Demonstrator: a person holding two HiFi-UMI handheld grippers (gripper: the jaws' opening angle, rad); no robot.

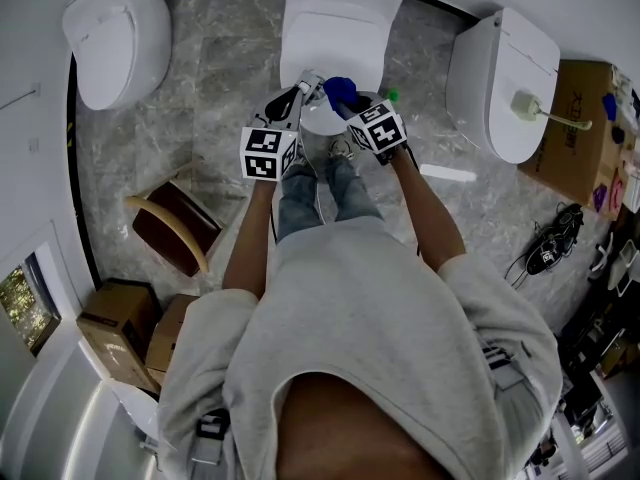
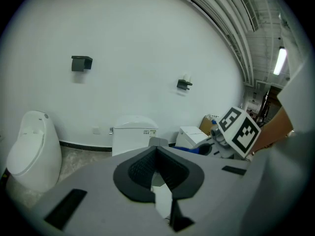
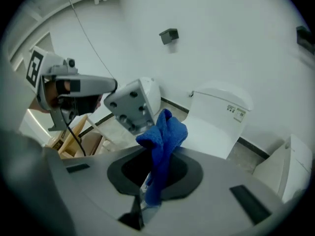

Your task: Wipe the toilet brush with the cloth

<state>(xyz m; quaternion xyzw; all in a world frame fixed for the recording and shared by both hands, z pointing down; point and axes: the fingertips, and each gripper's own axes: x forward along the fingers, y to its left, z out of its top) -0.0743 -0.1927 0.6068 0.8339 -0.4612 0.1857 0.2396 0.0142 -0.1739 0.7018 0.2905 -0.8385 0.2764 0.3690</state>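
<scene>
In the head view I hold both grippers over the floor in front of a white toilet (image 1: 335, 18). My left gripper (image 1: 303, 90) (image 2: 156, 149) is shut on a thin white handle with a grey top (image 2: 157, 141), apparently the toilet brush. A round white part (image 1: 322, 120) shows just below it. The bristles are hidden. My right gripper (image 1: 347, 105) (image 3: 153, 156) is shut on a blue cloth (image 1: 338, 89) (image 3: 165, 136), which bunches up above its jaws. The cloth hangs close beside the left gripper's tip (image 3: 129, 107). I cannot tell whether it touches the brush.
A second white toilet (image 1: 118, 38) stands at the left and a third (image 1: 505, 78) at the right. A brown wooden seat (image 1: 172, 228) lies on the marble floor at my left, with cardboard boxes (image 1: 115, 323) behind it. More boxes (image 1: 575, 128) and cables fill the right side.
</scene>
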